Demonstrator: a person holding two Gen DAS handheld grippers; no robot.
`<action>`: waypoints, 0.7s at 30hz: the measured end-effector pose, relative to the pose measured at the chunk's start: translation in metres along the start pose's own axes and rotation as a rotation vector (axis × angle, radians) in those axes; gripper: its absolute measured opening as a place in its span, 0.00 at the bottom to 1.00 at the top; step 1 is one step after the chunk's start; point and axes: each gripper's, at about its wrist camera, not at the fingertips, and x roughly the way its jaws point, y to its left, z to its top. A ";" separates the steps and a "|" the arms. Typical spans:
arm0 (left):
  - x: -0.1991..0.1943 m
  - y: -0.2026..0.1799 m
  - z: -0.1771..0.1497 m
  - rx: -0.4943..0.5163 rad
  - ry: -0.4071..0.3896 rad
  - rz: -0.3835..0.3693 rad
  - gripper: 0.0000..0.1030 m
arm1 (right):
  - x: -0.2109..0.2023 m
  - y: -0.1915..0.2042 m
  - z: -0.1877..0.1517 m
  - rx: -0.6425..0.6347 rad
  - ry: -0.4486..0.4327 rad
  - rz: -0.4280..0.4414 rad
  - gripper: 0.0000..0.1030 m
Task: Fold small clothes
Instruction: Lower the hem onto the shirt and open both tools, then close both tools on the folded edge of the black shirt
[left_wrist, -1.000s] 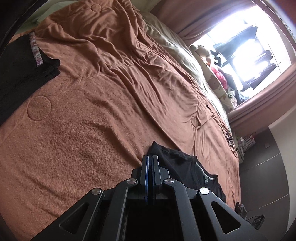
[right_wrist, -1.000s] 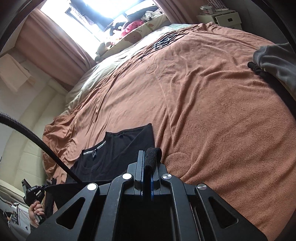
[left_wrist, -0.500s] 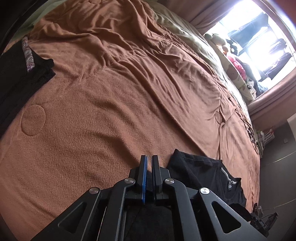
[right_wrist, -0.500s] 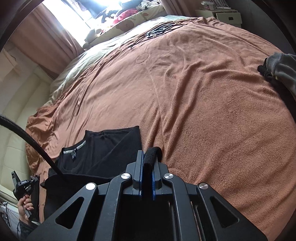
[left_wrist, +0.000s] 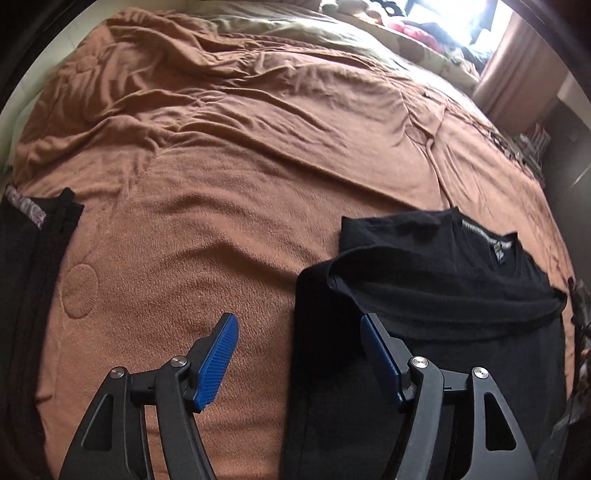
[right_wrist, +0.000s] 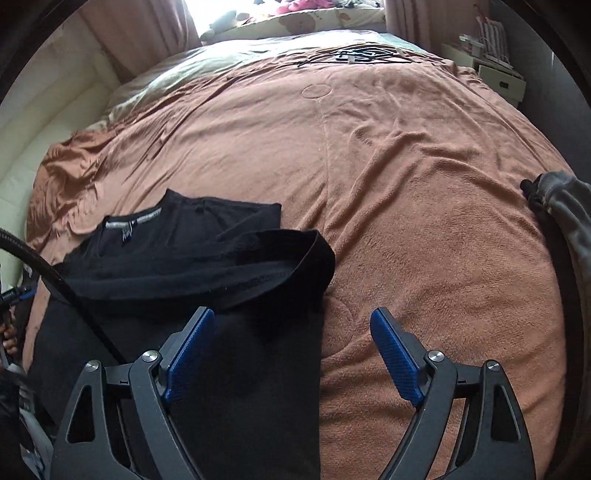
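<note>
Black shirt (left_wrist: 436, 291) partly folded on brown bedspread (left_wrist: 240, 177), hem doubled up toward collar, near edge of bed. Left gripper (left_wrist: 300, 354) spread wide, empty, straddling shirt's left edge. Right gripper (right_wrist: 292, 350) likewise spread, empty, straddling its right edge.

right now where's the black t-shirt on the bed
The black cotton t-shirt lies on the brown fleece blanket at the bed's near edge, ahead-right of the open left claw and ahead-left of the open right claw.
</note>
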 end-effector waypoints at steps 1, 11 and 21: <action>0.002 -0.002 -0.001 0.026 0.005 0.016 0.68 | 0.002 0.001 -0.001 -0.020 0.011 -0.010 0.83; 0.035 -0.002 0.001 0.125 0.046 0.072 0.68 | 0.034 0.009 0.009 -0.091 0.056 -0.057 0.79; 0.060 -0.012 0.033 0.092 0.014 0.021 0.44 | 0.068 -0.005 0.032 -0.008 0.011 0.007 0.34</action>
